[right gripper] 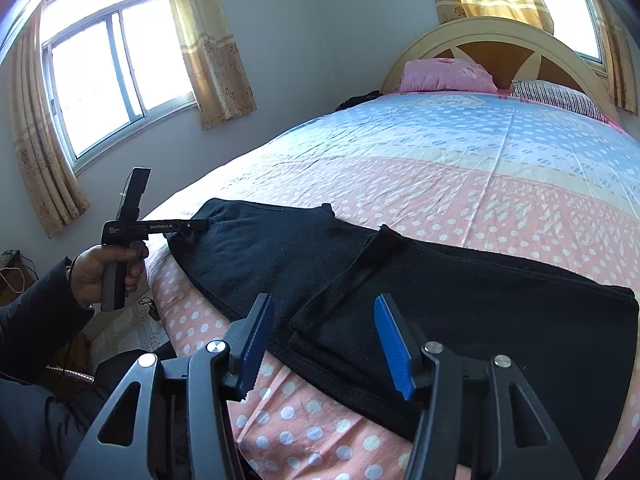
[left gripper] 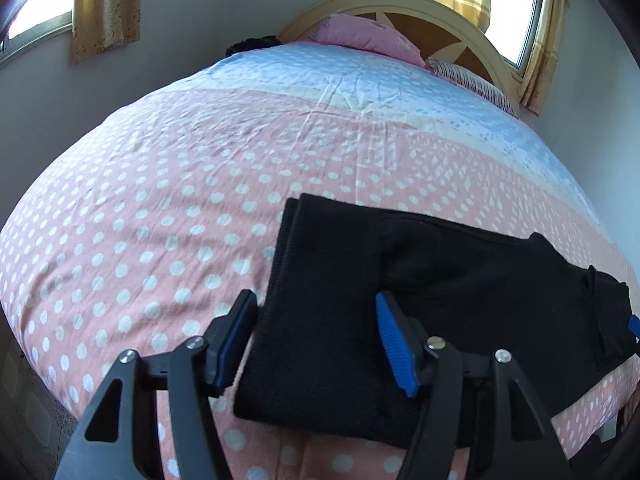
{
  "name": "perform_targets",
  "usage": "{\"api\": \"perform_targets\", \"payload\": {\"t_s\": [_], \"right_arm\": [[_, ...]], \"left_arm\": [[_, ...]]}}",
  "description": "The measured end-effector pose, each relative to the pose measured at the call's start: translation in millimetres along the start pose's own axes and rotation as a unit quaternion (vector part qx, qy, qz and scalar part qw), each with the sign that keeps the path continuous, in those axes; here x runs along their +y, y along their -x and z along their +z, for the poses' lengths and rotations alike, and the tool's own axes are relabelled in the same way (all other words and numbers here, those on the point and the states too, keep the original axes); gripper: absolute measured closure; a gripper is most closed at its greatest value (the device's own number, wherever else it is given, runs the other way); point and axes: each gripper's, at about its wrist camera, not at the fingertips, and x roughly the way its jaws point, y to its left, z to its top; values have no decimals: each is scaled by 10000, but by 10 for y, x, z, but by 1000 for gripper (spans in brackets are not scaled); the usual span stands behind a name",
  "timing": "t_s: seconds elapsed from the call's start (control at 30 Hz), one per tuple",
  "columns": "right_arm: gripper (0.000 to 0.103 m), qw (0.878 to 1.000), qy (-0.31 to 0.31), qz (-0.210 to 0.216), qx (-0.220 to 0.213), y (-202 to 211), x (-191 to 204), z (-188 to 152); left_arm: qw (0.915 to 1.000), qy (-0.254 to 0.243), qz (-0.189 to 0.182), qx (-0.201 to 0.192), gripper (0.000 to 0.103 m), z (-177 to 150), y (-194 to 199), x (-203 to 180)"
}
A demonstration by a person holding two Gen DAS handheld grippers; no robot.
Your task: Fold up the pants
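Fingers (right gripper: 390, 344) spread wide over pants (right gripper: 460, 288)

Daylight pours in through the window (right gripper: 108, 76), blown out to white glare, and glows through the curtains (right gripper: 212, 44). The bed (left gripper: 160, 208) bulges under heavy fisheye warp with dark corners, its dots smeared by motion blur in the left view. The black pants (right gripper: 460, 280) show little detail.
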Motion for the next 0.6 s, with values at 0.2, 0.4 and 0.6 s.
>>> {"api": "perform_targets", "payload": {"t_s": [0.2,0.4,0.6], "right_arm": [[49,10000,-1,-3,27,-38,16,-26],[49,10000,18,5,-27,-15,35,-25],[49,10000,-13,-30,-35,-13,22,-32]], "left_arm": [[9992,67,-395,90,50,6,1,78],[9920,682,-1052,142,56,43,13,388],[9951,380,-904,114,46,16,6,261]]}}
